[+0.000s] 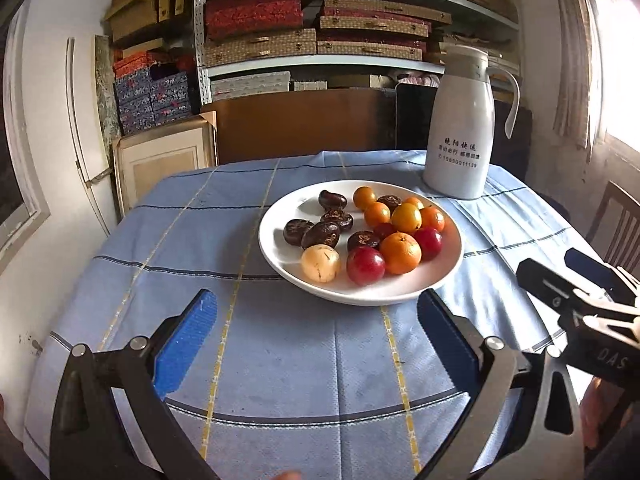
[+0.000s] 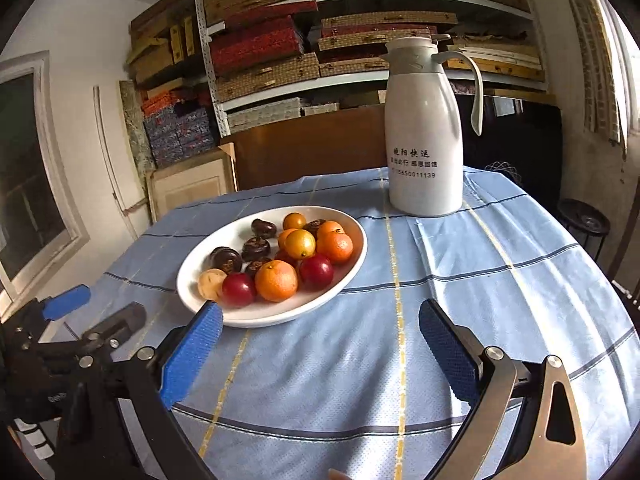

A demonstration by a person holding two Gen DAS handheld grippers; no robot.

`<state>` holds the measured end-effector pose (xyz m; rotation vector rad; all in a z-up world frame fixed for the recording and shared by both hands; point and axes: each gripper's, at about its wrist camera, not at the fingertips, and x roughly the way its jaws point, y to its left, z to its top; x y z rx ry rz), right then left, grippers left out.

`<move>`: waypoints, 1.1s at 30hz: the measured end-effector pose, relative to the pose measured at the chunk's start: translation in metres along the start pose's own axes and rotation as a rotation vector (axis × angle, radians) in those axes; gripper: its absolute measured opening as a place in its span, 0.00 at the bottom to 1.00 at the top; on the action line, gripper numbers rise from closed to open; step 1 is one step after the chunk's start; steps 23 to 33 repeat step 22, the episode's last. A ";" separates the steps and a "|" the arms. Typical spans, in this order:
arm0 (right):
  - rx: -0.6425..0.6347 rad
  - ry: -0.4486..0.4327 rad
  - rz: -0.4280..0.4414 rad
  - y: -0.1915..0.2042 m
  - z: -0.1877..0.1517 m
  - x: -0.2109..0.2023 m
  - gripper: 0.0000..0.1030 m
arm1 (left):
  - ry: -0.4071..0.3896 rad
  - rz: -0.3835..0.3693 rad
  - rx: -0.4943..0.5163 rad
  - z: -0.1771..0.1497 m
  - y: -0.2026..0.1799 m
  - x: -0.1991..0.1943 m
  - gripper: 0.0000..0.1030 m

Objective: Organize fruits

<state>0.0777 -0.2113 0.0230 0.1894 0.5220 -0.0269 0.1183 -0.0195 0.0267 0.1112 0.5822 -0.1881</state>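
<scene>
A white plate (image 1: 280,258) on the blue checked tablecloth holds mixed fruit: several oranges (image 1: 400,253), red plums (image 1: 365,265), dark brown water chestnuts (image 1: 320,235) and one pale peeled fruit (image 1: 320,263). The plate also shows in the right wrist view (image 2: 352,260). My left gripper (image 1: 316,322) is open and empty, just short of the plate's near rim. My right gripper (image 2: 320,340) is open and empty, to the right of the plate's near rim. The right gripper's body (image 1: 576,296) shows at the right edge of the left view.
A white thermos jug (image 1: 460,128) stands on the table behind the plate to the right; it also shows in the right wrist view (image 2: 426,132). Shelves of boxes (image 1: 320,32) stand behind the table. A chair (image 1: 616,220) stands at the right.
</scene>
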 end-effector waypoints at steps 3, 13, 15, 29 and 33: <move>-0.014 0.025 -0.028 0.002 -0.002 0.005 0.96 | 0.003 0.005 -0.007 0.000 0.001 0.001 0.96; -0.077 0.054 -0.044 0.012 -0.007 0.011 0.96 | -0.033 0.052 0.022 0.000 -0.002 -0.003 0.95; -0.070 0.051 -0.044 0.011 -0.007 0.010 0.96 | -0.019 0.024 0.014 0.001 -0.001 -0.001 0.96; -0.077 0.057 -0.041 0.013 -0.007 0.011 0.96 | -0.013 0.028 0.005 0.002 0.000 0.001 0.96; -0.077 0.057 -0.041 0.013 -0.007 0.011 0.96 | -0.013 0.028 0.005 0.002 0.000 0.001 0.96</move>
